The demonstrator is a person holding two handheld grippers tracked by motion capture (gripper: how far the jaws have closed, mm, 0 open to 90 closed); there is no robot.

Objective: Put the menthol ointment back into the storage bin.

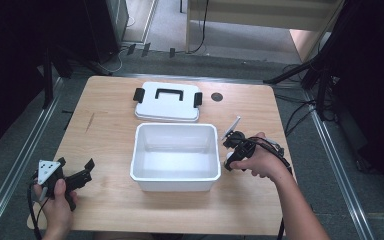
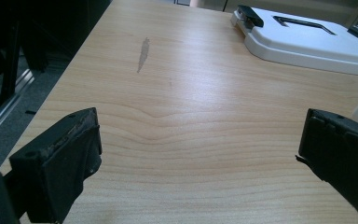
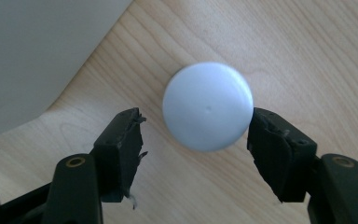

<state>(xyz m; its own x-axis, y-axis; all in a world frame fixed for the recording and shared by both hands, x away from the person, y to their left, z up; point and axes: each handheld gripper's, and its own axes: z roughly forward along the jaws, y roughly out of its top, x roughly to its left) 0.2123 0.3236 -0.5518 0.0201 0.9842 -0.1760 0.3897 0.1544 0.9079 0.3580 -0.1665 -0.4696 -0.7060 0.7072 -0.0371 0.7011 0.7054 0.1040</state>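
On the wooden table (image 1: 110,200) in the high view, an open white bin (image 1: 175,156) sits near the middle, and its white lid (image 1: 167,102) with a black handle and two black side latches lies flat just behind it. A small dark round spot (image 1: 217,97) marks the tabletop right of the lid. The left gripper (image 1: 75,175) rests near the table's front left corner, held by the person's left hand (image 1: 57,200), jaws spread and pointing toward the bin with nothing between them. The right gripper (image 1: 231,156) is just beside the bin's right wall, tipped down toward the tabletop in the right hand (image 1: 259,161); a small white object (image 1: 229,157) peeks out under it.

Along the left gripper view, the two black jaws stand far apart at the frame's lower corners, with bare wood between them. The lid (image 2: 307,44) lies ahead at upper right, one latch and the handle recess showing, and a grey smudge (image 2: 143,54) streaks the wood to the left.

Looking down through the right gripper view, a white round object (image 3: 208,106) lies on the wood between the jaws. The right gripper (image 3: 195,135) is partly open: its right jaw is touching or nearly touching the disc's edge, the left jaw stands clear of it. The bin wall (image 3: 37,51) fills the upper left corner.
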